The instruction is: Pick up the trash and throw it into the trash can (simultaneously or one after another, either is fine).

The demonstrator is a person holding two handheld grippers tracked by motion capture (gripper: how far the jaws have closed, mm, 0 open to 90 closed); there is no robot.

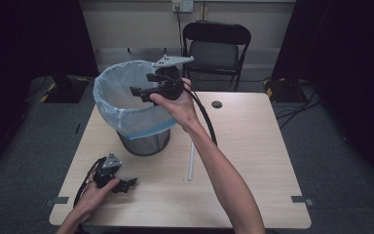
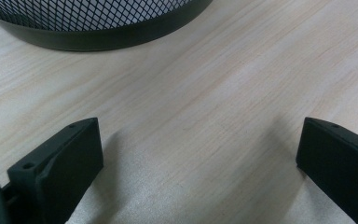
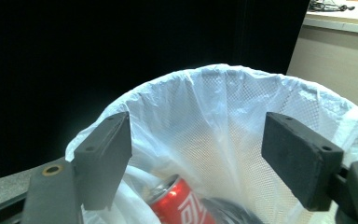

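Two grippers are in play at a pale wooden table (image 1: 243, 146). The right gripper (image 1: 143, 87) is held up over the mouth of a wire mesh wastebasket (image 1: 143, 141) that stands on the left half of the table, its jaws pointing left across the opening. The basket is lined with a thin white plastic bag (image 1: 121, 95) whose edge folds over the rim and shows a blue band lower down the outside.

In the right gripper view, the right gripper's jaws stand apart with nothing between them and their pads touch nothing; beyond them the liner's far wall curves round. A red soda can (image 3: 179, 205) lies inside the bag, low in the basket, its silver top tilted up towards the camera, below the gap between the jaws and clear of both.

The left gripper (image 1: 126, 184) rests low at the near left corner of the table, in front of the basket and apart from it. In the left gripper view its jaws are spread wide over bare wood, holding nothing, with the basket's black base ring (image 2: 98, 42) just ahead of them.

A thin white stick (image 1: 191, 161) lies on the table to the right of the basket. A black folding chair (image 1: 214, 48) stands behind the table's far edge.
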